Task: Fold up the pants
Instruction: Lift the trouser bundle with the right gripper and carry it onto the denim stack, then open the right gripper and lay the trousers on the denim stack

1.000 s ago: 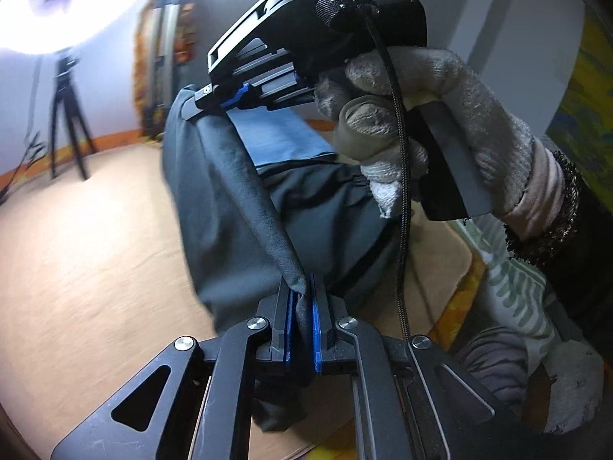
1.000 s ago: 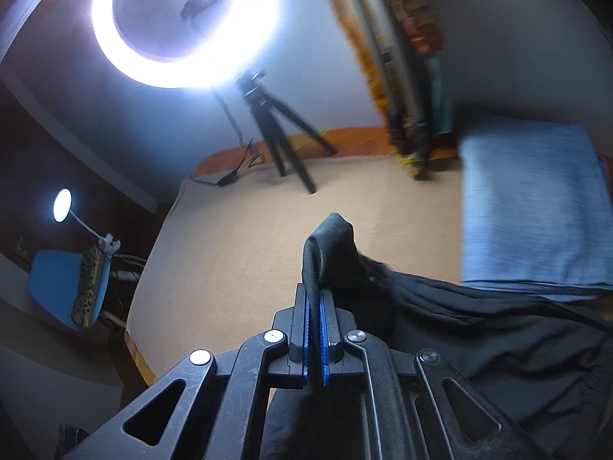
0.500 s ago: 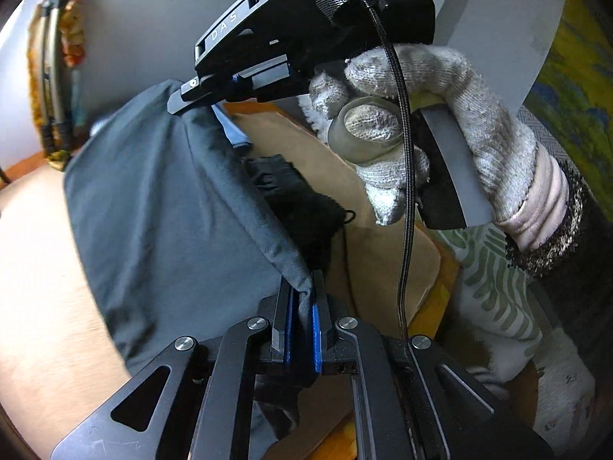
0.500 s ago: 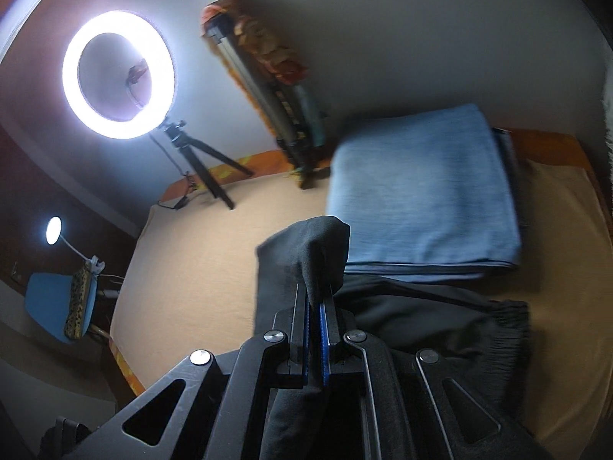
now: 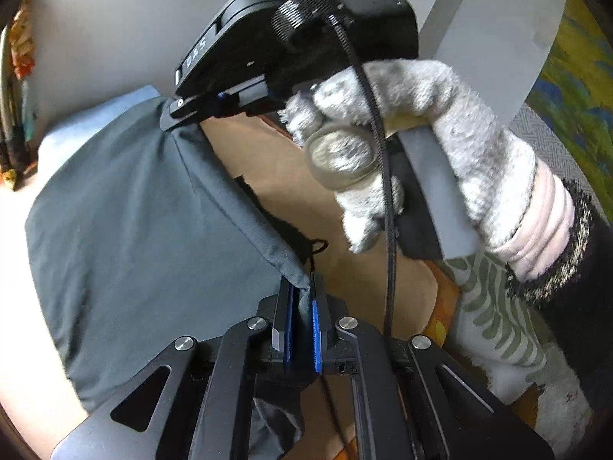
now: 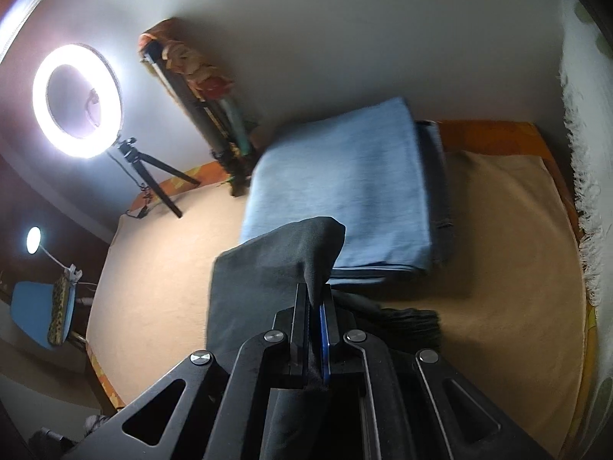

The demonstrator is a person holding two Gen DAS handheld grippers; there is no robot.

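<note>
The dark grey pants [image 5: 145, 237] hang as a stretched sheet between my two grippers, above the tan bed surface [image 5: 291, 176]. My left gripper [image 5: 300, 306] is shut on one edge of the pants. My right gripper, held by a gloved hand [image 5: 440, 145], shows in the left wrist view [image 5: 180, 109], shut on the other corner. In the right wrist view my right gripper [image 6: 315, 303] pinches a fold of the pants [image 6: 279, 264], with the waistband part [image 6: 406, 318] lying bunched on the bed.
A folded blue garment [image 6: 345, 188] lies on the tan bed [image 6: 498, 268] beyond the pants. A ring light on a tripod [image 6: 76, 99] and a leaning rack [image 6: 199, 99] stand by the far wall. A white fringed cloth [image 6: 582, 153] borders the right.
Both grippers have lifted and swung the pants to the right. The cloth has been pulled taut between them. The folded blue garment now sits nearer the centre of the right wrist view.
</note>
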